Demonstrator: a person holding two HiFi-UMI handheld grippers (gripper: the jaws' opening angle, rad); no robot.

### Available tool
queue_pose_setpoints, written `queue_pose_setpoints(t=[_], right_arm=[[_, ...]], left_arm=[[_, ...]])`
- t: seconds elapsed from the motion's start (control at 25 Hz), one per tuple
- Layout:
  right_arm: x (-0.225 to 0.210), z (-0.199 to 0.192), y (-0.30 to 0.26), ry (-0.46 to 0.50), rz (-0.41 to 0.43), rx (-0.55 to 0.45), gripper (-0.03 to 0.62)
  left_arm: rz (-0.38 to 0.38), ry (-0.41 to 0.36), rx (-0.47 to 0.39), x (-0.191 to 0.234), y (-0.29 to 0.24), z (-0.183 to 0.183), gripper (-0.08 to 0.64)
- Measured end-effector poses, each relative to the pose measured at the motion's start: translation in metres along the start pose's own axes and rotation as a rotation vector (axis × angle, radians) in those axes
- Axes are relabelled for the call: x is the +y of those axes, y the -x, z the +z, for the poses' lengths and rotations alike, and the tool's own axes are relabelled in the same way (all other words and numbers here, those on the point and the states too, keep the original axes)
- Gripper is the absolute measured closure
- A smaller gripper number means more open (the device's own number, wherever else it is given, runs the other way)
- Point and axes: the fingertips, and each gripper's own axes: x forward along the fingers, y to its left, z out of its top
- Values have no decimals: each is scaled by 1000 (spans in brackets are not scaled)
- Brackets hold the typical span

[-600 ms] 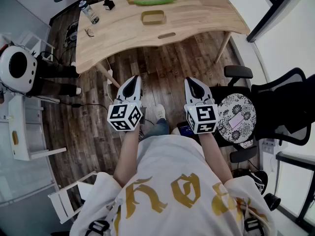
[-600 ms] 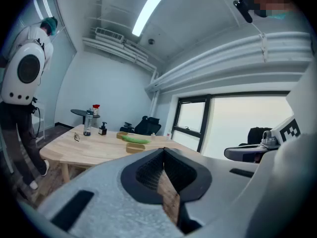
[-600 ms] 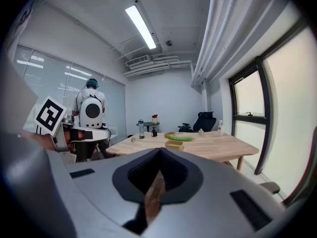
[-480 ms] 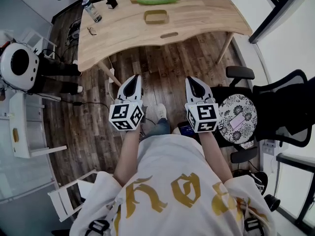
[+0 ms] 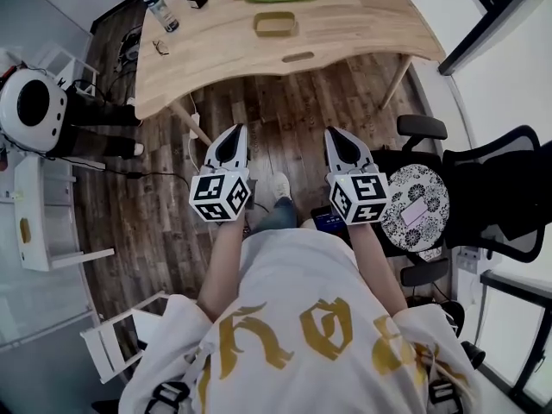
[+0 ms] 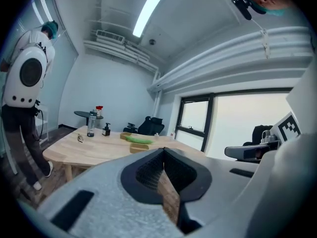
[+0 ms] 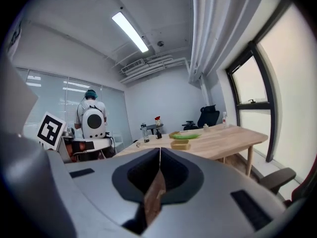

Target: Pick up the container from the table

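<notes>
As table stands on plank floor, left hand-held gripper, right hand-held gripper clenched.

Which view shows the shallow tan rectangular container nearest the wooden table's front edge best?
Head view: the shallow tan rectangular container is seen from above, its whole rim and hollow unobstructed. The right gripper view shows it small and side-on; the left gripper view likewise.
</notes>
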Motion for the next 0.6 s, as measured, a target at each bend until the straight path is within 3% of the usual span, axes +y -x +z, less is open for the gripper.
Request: queue_pose_setpoints(t=[0.44,0.6], right_arm=[[-37,11,-70,-38,24,3,580],[-68,13,-125,-42,-35,9,580]], left_arm=[[8,-2,18,26,-82,1,551],[15,8,37,59,-139,0,551]])
